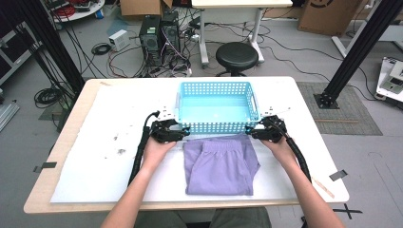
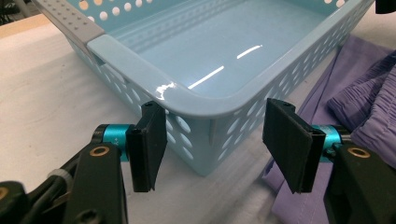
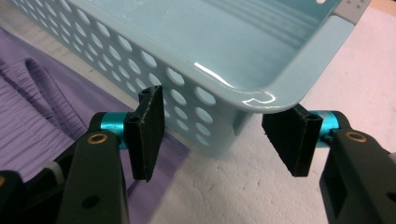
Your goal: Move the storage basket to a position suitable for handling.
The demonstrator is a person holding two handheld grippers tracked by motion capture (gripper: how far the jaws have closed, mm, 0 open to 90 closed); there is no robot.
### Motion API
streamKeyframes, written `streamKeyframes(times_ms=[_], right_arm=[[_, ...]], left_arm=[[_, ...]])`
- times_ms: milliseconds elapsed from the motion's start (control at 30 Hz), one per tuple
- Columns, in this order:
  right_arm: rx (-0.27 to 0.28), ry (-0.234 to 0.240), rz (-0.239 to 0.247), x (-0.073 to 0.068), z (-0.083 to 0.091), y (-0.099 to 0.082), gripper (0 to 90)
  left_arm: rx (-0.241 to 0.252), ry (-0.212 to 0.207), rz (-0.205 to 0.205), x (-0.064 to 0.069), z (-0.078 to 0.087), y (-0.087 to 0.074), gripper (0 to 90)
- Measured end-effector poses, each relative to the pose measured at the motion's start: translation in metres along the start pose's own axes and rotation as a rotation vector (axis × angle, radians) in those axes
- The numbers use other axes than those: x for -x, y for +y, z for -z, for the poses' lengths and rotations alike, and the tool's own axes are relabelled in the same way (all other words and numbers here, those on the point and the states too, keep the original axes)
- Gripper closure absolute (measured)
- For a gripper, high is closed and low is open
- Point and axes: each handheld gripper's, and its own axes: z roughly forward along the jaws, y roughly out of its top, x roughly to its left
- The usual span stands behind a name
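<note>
A light blue perforated basket (image 1: 216, 126) stands at the middle of the table, with nothing inside it. Folded purple shorts (image 1: 221, 165) lie right in front of it. My left gripper (image 1: 179, 131) is at the basket's near left corner. In the left gripper view its jaws stand open on either side of that corner (image 2: 205, 140), and the right pad (image 2: 287, 142) is clear of the wall. My right gripper (image 1: 253, 131) is at the near right corner. It is open too, with the corner (image 3: 233, 133) between its pads. The shorts (image 2: 369, 107) (image 3: 32, 107) lie beside each gripper.
A white foam sheet (image 1: 109, 156) covers most of the wooden table. Behind the table are a black stool (image 1: 236, 56), computer towers (image 1: 159, 35) and loose cables on the floor. Black frame posts (image 1: 354, 52) rise at both sides.
</note>
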Motion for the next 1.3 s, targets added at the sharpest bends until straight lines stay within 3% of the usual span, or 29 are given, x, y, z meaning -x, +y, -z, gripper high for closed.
streamKeyframes(times_ms=[400,500,567,633,767,867,1033,1167,1300], right_arm=[[0.010,-0.001,0.002,-0.001,0.000,-0.003,40.5],[0.015,0.000,-0.010,-0.001,0.000,-0.004,39.5],[0.020,0.005,-0.016,-0.001,0.000,-0.004,34.6],[0.018,0.007,-0.022,-0.003,0.001,-0.004,31.6],[0.024,-0.026,-0.023,-0.005,0.008,-0.006,28.0],[0.075,-0.045,-0.052,-0.003,0.018,-0.012,27.5],[0.143,-0.059,-0.084,-0.002,0.041,-0.022,27.1],[0.200,-0.073,-0.090,-0.009,0.057,-0.034,27.1],[0.247,-0.084,-0.105,-0.019,0.072,-0.046,26.9]], left_arm=[[0.006,0.002,-0.011,0.001,0.001,-0.001,39.7],[0.021,-0.018,0.010,-0.001,-0.001,-0.003,36.1],[0.018,-0.003,-0.008,0.001,0.000,-0.003,30.3],[0.030,0.005,-0.022,0.002,0.005,-0.004,30.3],[0.054,0.013,-0.024,0.002,0.016,-0.005,28.5],[0.075,0.014,-0.032,0.004,0.029,-0.007,28.5],[0.162,0.037,-0.080,0.014,0.054,-0.013,28.5],[0.220,0.038,-0.088,0.023,0.071,-0.023,28.5],[0.264,0.009,-0.078,0.027,0.081,-0.035,28.5]])
